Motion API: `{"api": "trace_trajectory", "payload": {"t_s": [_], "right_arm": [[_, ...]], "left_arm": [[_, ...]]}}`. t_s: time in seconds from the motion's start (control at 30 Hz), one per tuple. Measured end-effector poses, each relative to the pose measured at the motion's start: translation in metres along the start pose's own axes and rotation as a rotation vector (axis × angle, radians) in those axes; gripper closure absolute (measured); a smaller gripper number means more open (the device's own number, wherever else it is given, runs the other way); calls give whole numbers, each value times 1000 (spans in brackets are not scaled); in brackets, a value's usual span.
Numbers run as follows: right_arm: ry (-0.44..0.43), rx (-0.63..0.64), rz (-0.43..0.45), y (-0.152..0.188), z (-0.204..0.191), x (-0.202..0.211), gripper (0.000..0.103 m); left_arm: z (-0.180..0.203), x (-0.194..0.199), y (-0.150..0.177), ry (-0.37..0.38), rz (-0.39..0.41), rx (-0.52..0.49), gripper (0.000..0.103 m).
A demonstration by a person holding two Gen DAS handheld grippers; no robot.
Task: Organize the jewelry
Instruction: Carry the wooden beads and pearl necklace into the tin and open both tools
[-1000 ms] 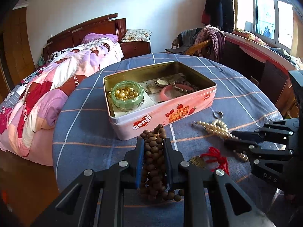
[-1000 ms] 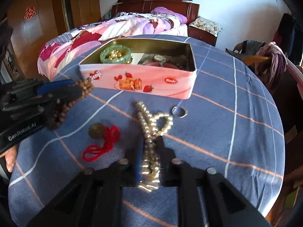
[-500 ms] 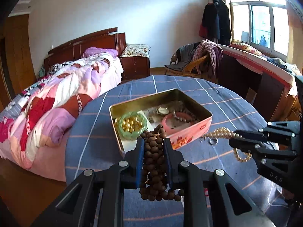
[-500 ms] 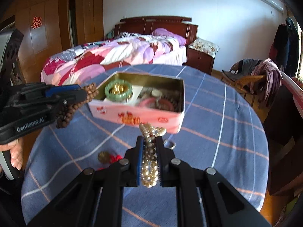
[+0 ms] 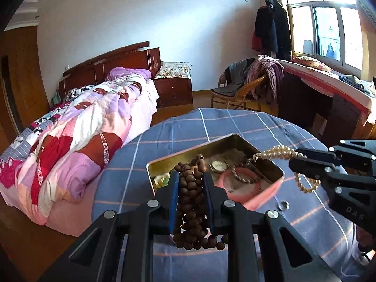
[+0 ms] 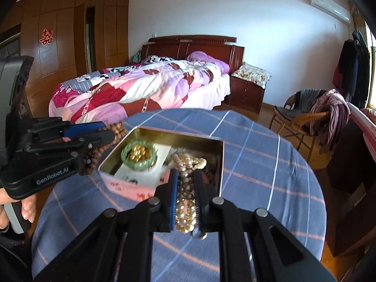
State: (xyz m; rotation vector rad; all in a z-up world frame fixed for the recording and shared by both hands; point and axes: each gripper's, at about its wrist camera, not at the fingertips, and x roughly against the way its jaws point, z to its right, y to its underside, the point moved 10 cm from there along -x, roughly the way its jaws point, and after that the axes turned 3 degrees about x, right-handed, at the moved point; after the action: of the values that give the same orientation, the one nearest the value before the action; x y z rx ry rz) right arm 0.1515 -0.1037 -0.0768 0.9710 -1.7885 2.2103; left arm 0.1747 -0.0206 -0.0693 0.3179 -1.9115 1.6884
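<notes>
The left claw [image 5: 190, 188] is closed on the wooden bead string [image 5: 191, 199], the right claw [image 6: 185, 188] on the pearl necklace [image 6: 185, 209]. Both hang above the pink tin [image 6: 131, 185] on the worktop [image 6: 270, 164], not yet dropped in. Inside lie a green bangle [image 6: 138, 158] and a watch [image 5: 217, 164]; a ring [image 5: 284, 204] is left outside.

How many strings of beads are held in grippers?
2. Brown wooden beads are clamped in the left gripper; the pearl string is clamped in the right gripper, both above the table.

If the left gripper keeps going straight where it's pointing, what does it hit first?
Probably the open tin. The left gripper, shut on the wooden beads, points down at its near edge; depth is hard to judge.
</notes>
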Motion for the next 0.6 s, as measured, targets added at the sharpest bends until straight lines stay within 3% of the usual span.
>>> {"api": "trace_trajectory", "payload": {"t_s": [0.6], "right_arm": [[22, -3, -22, -17, 12, -47, 88]], "left_arm": [[-5, -51, -4, -32, -66, -8, 83]]}}
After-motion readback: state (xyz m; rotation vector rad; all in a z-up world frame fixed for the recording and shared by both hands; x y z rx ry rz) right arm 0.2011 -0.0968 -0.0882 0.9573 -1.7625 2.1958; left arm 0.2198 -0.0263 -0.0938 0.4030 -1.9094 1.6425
